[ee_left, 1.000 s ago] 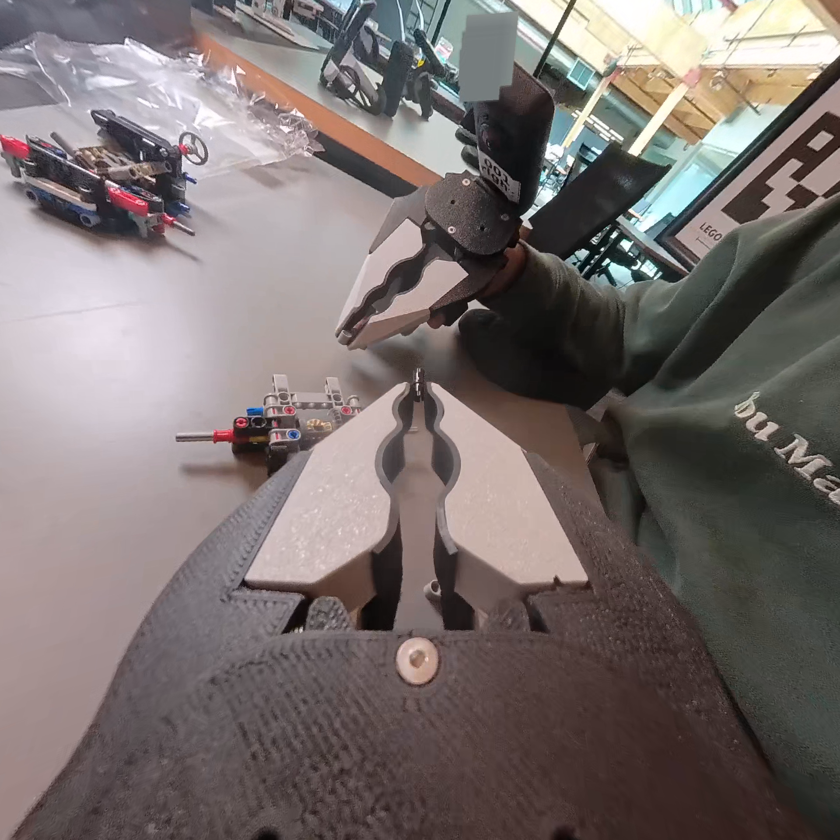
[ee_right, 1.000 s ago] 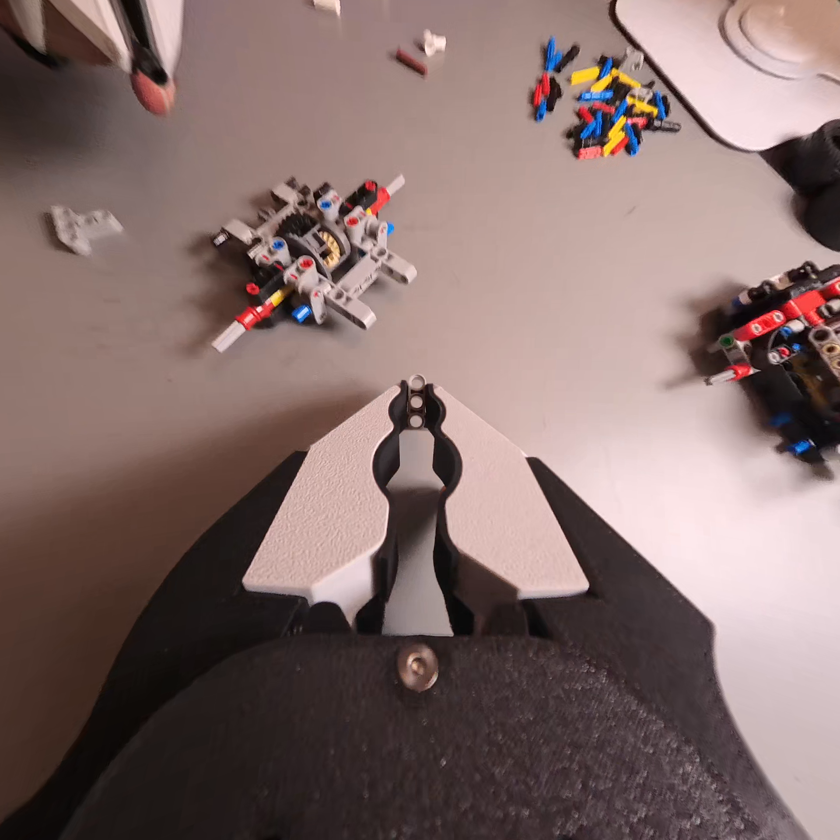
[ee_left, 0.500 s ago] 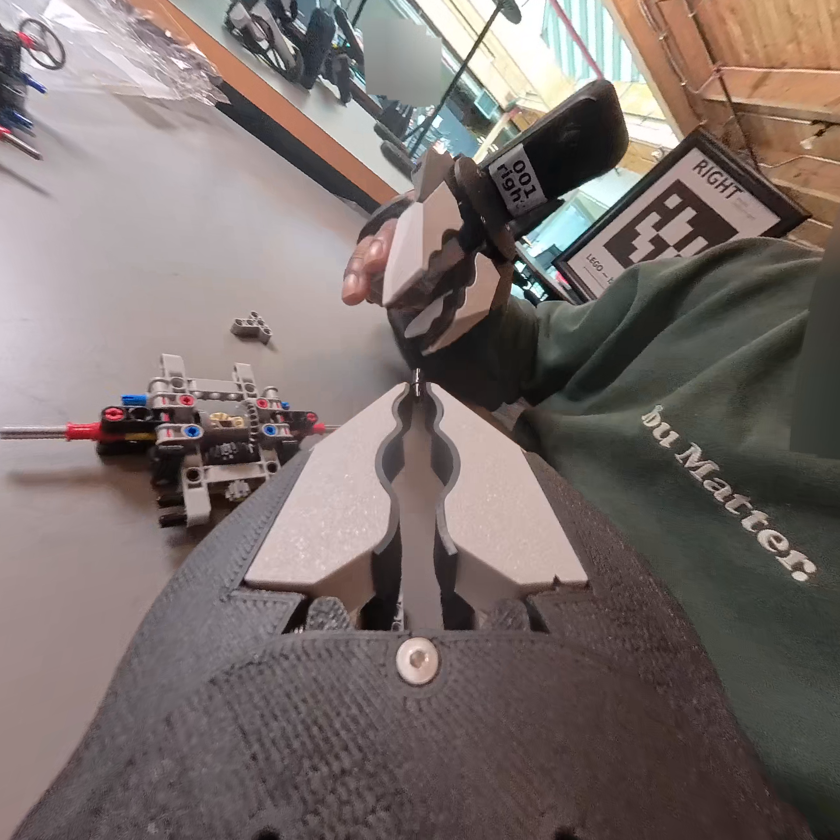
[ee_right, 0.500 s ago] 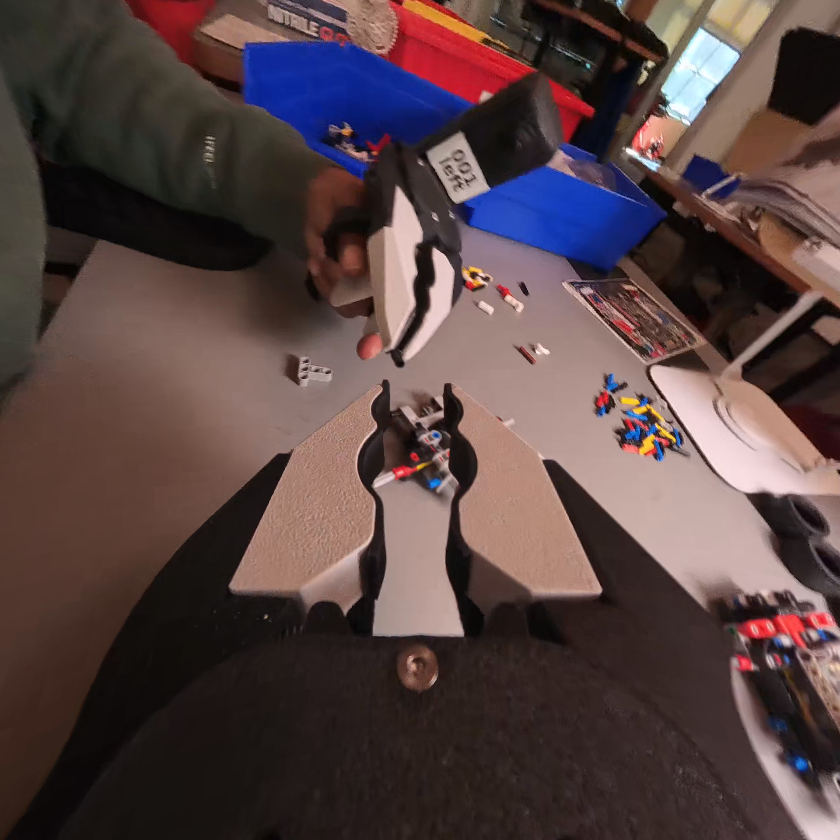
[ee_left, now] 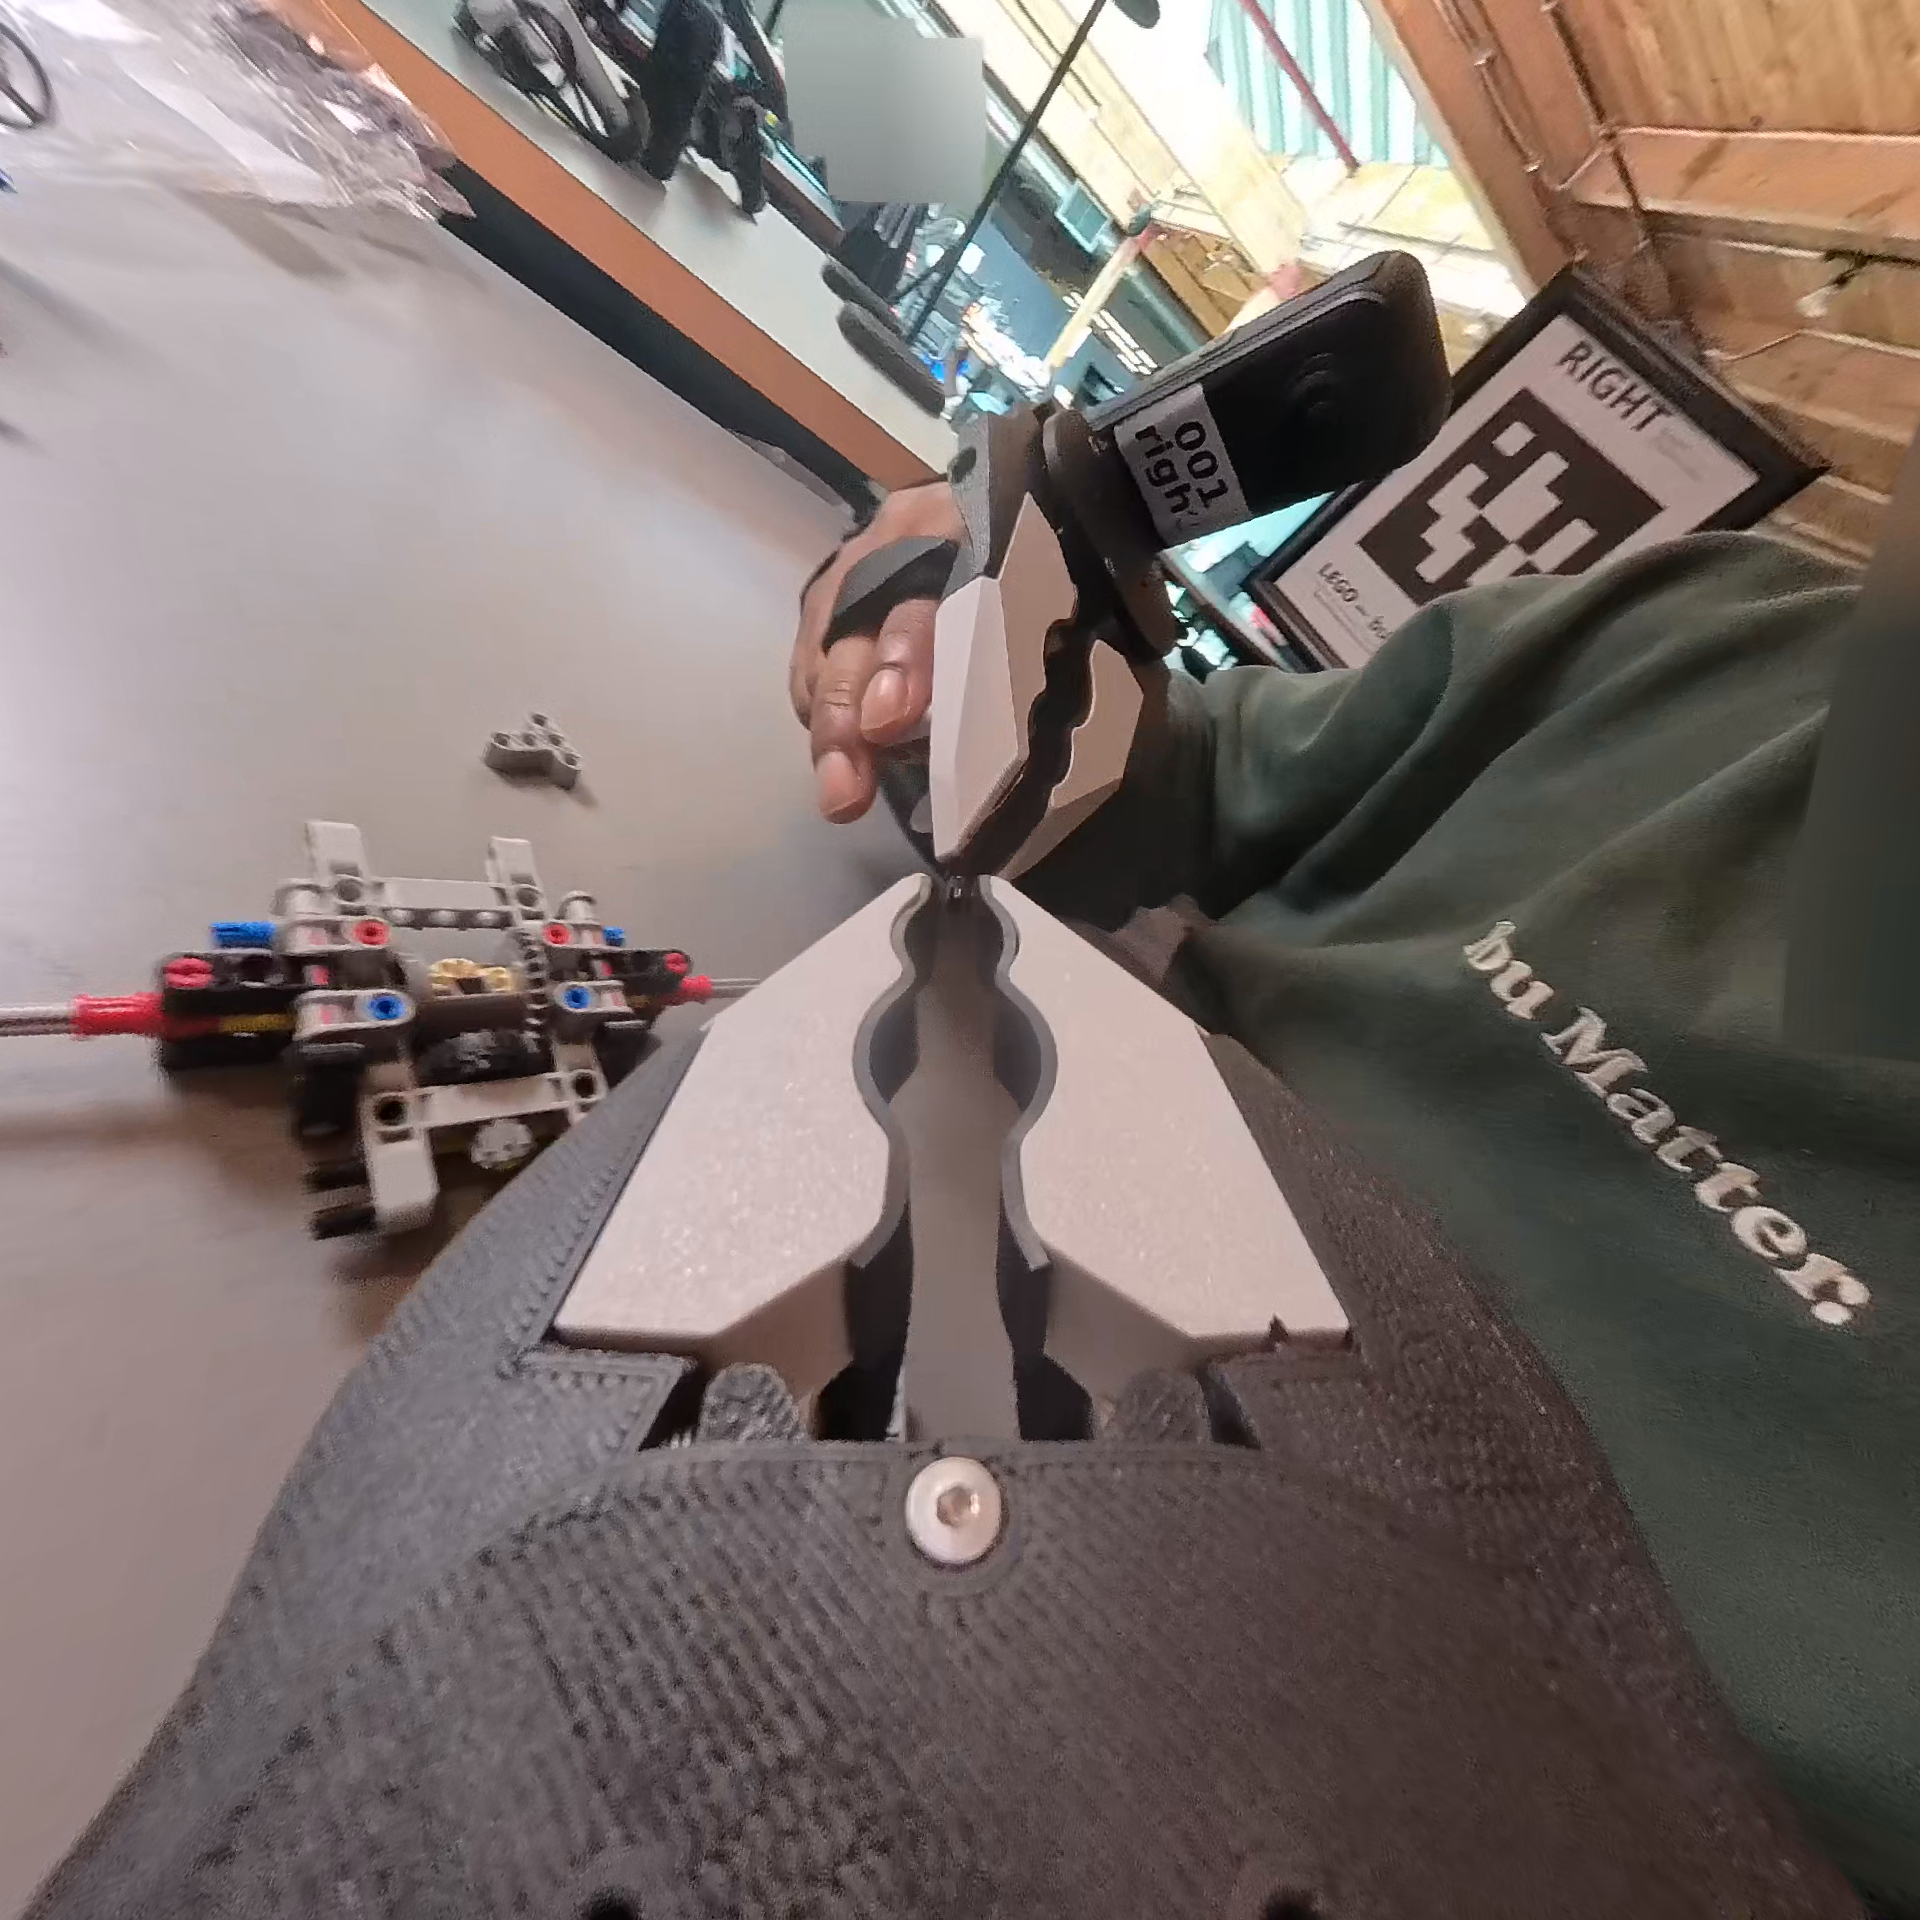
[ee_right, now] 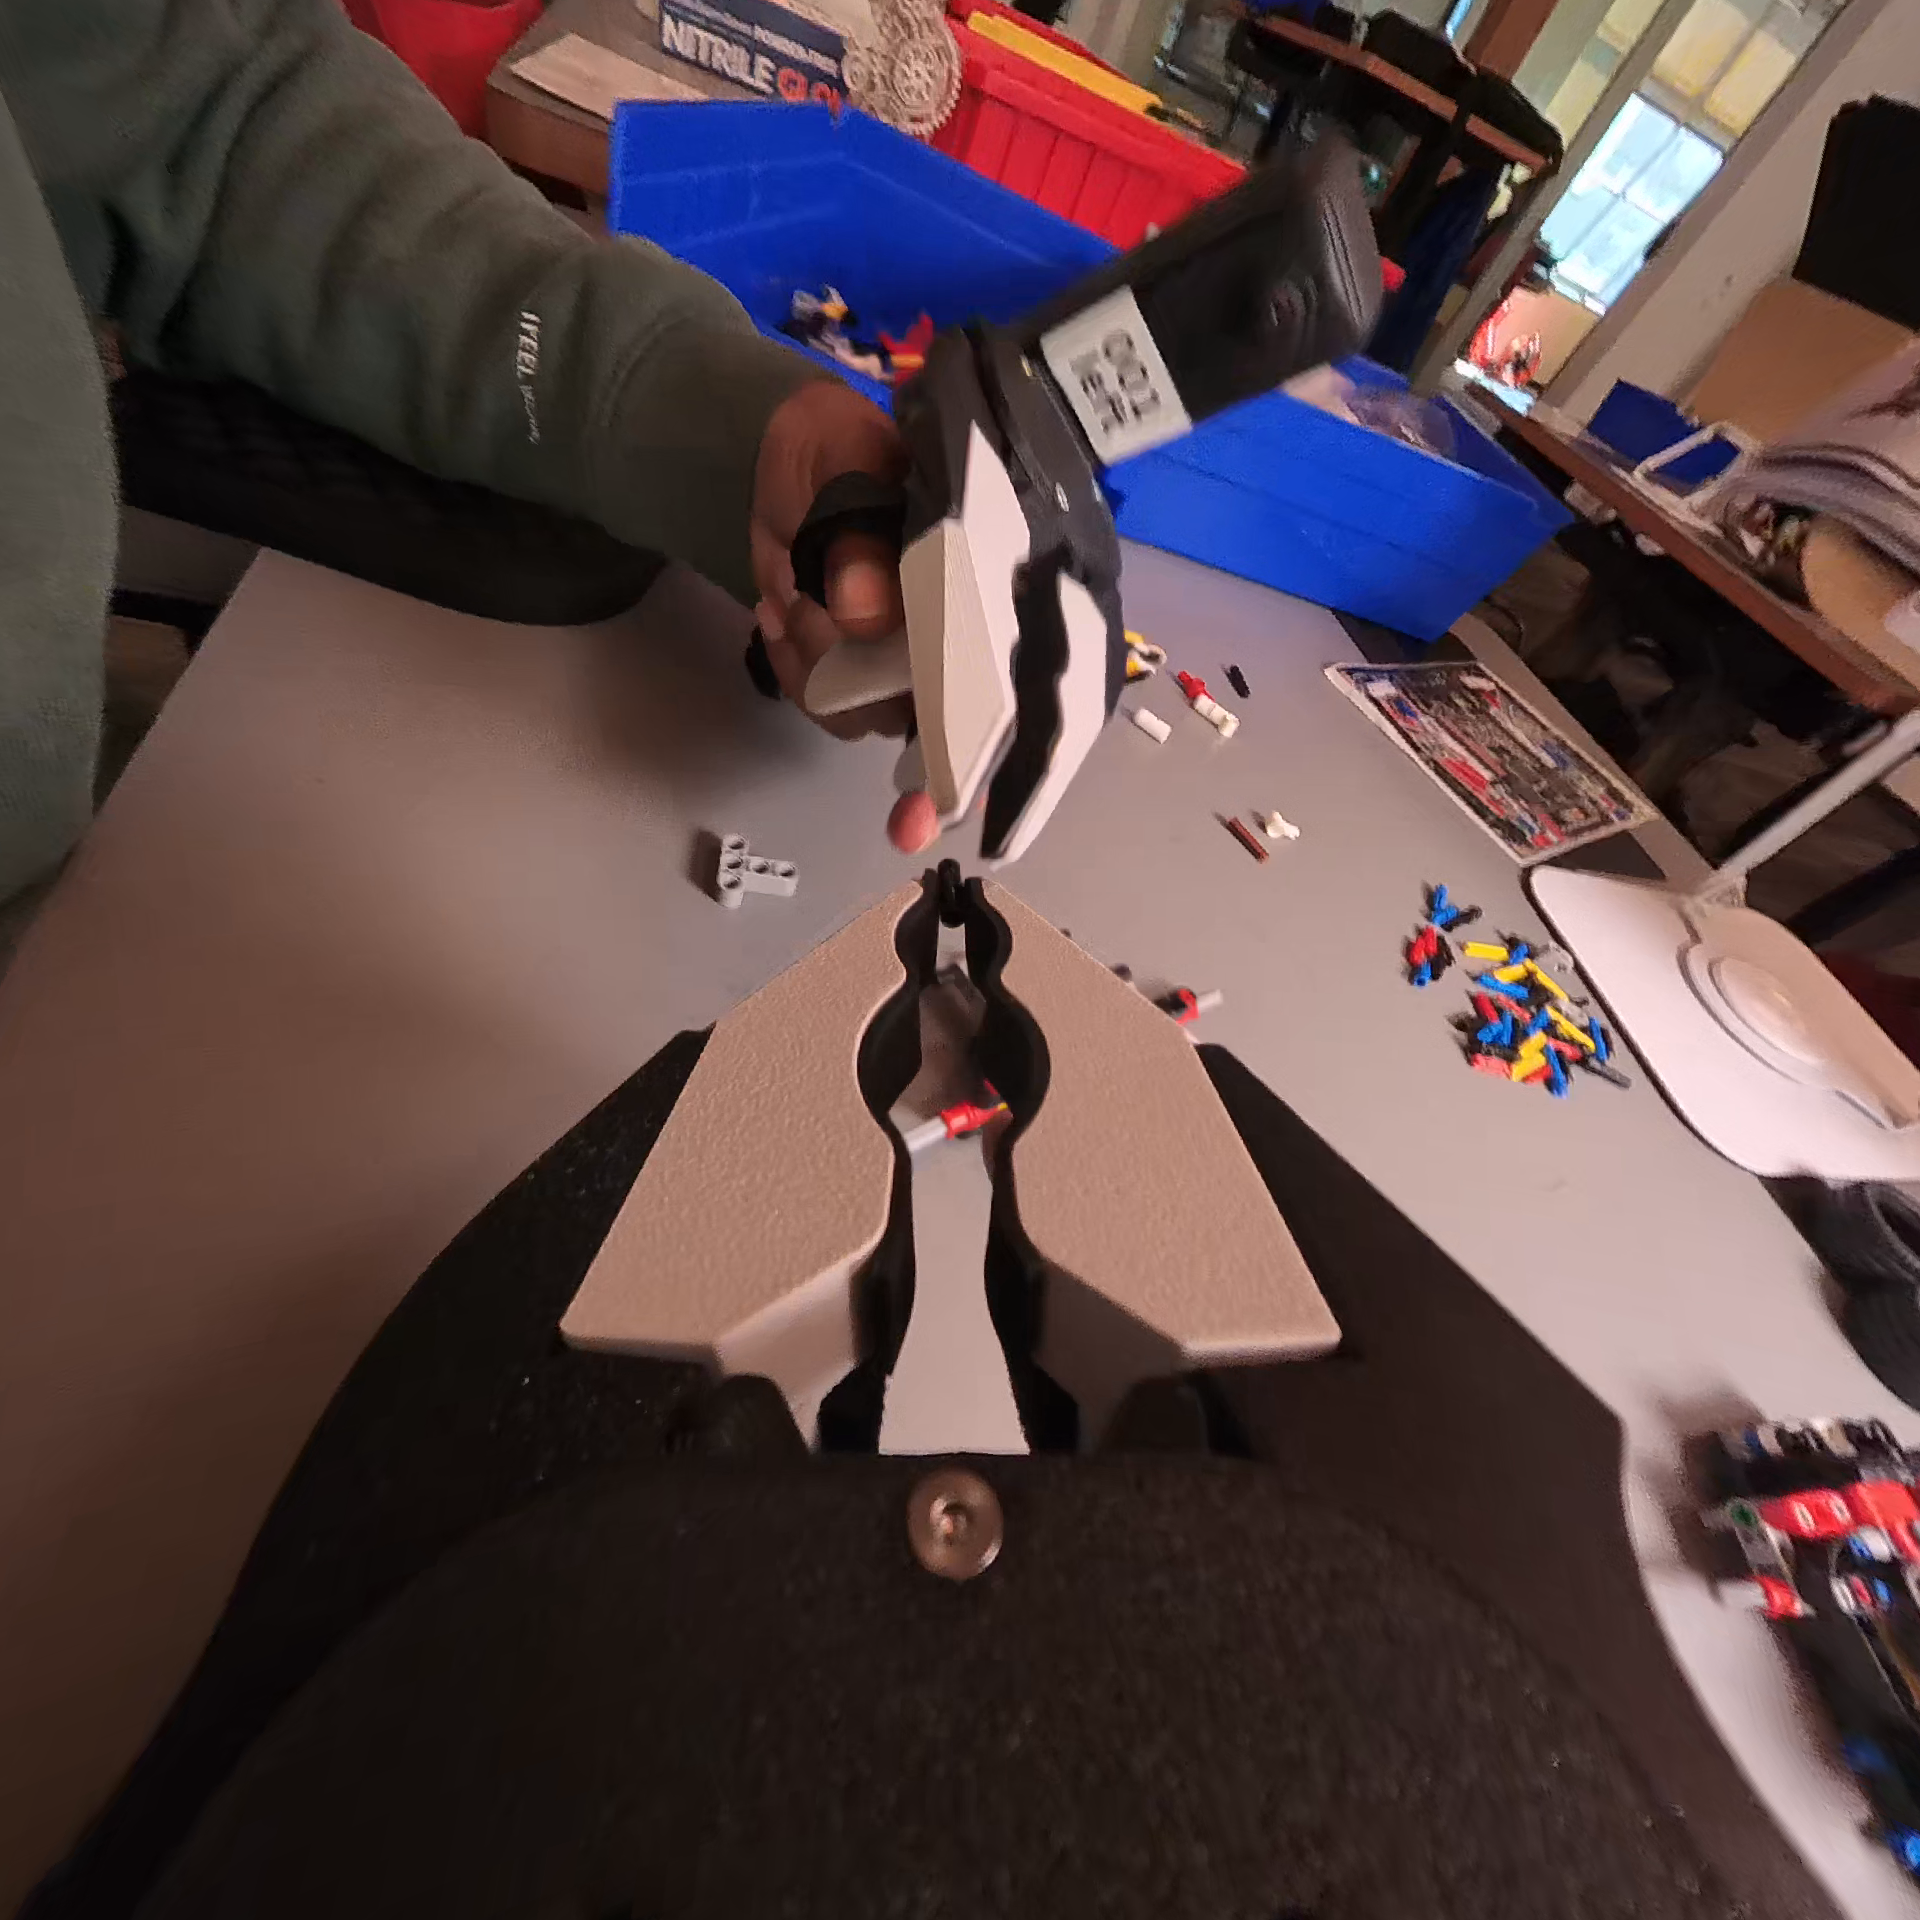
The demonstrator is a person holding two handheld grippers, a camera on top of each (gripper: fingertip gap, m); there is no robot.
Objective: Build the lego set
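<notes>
My right gripper [ee_right: 948, 896] is shut on a small black pin [ee_right: 948, 883], held in the air above the grey table [ee_right: 416, 987]. My left gripper [ee_left: 956, 902] faces it tip to tip. The pin's [ee_left: 956, 891] free end stands between the left fingertips with a small gap on each side, so the left is slightly open. The right gripper also shows in the left wrist view [ee_left: 961, 862], and the left gripper in the right wrist view [ee_right: 977, 836]. A grey, black and red brick assembly [ee_left: 416, 1018] lies on the table below, with a grey T-shaped beam [ee_right: 753, 871] beyond it.
A pile of small coloured pins [ee_right: 1517, 1013], a booklet [ee_right: 1486, 753], a white lamp base [ee_right: 1745, 1029] and a second brick model [ee_right: 1829, 1538] lie to the right. Blue bins [ee_right: 1299, 499] stand at the far edge. The person's green sleeve [ee_left: 1507, 831] is close by. Less than 4 cm separates the two grippers' tips.
My right gripper let go of a small holed piece, swung up from the table to face the left one, and shut on the black pin. The left fingers parted slightly around the pin.
</notes>
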